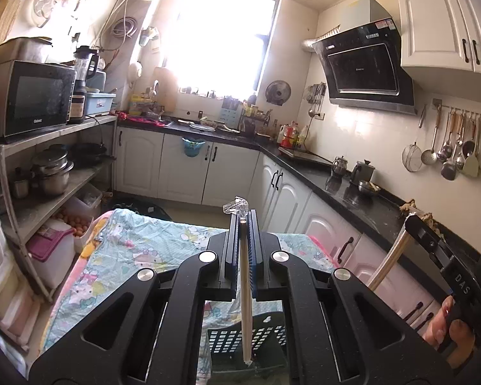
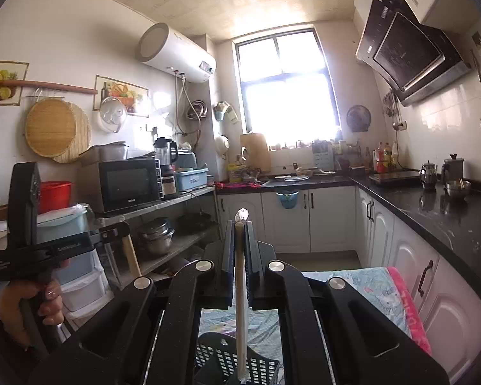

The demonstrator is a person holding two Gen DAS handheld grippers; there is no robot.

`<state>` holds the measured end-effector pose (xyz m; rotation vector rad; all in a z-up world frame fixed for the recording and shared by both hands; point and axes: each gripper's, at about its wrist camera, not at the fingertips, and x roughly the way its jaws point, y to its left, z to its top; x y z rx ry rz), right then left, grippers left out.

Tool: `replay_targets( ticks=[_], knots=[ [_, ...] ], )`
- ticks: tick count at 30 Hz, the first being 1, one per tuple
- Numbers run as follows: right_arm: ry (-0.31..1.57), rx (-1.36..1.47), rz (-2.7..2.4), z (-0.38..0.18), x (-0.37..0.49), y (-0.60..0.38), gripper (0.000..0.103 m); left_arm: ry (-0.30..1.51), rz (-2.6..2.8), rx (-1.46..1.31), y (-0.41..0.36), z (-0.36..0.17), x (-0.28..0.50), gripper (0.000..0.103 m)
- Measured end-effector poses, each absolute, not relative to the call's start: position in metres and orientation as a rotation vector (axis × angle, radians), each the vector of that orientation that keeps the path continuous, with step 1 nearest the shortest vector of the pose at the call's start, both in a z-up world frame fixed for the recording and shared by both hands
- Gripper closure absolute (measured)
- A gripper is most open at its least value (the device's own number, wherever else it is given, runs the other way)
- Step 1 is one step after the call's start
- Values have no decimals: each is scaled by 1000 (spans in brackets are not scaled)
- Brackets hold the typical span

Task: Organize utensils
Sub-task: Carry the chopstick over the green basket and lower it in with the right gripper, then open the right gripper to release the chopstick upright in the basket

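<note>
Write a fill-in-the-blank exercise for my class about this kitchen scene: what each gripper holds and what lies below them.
1. The left gripper is shut on a pair of wrapped ____.
2. The right gripper is shut on another wrapped pair, so both grippers are ____ rather than open.
3. Below the grippers sits a black perforated ____ on the patterned cloth.
4. The range hood hangs above the ____ countertop.

Missing words: chopsticks; shut; basket; black
</note>
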<state>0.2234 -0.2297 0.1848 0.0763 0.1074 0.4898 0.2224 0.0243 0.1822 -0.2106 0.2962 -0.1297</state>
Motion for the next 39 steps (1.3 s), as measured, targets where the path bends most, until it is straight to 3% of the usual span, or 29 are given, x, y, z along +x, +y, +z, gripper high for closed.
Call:
replay_targets(
  ticks=[29,32,34,39],
  knots=[
    [247,69,415,100,251,-202,97,397,-141,-228,19,101,238,100],
    [282,66,408,95,254,-202,94,412,-143,-232,19,97,238,83],
    [296,69,405,93,256,-203,72,414,-143,-239,20,96,237,72],
    [305,68,388,90,252,-207,61,413,-141,-264,27,97,230,55]
  ],
)
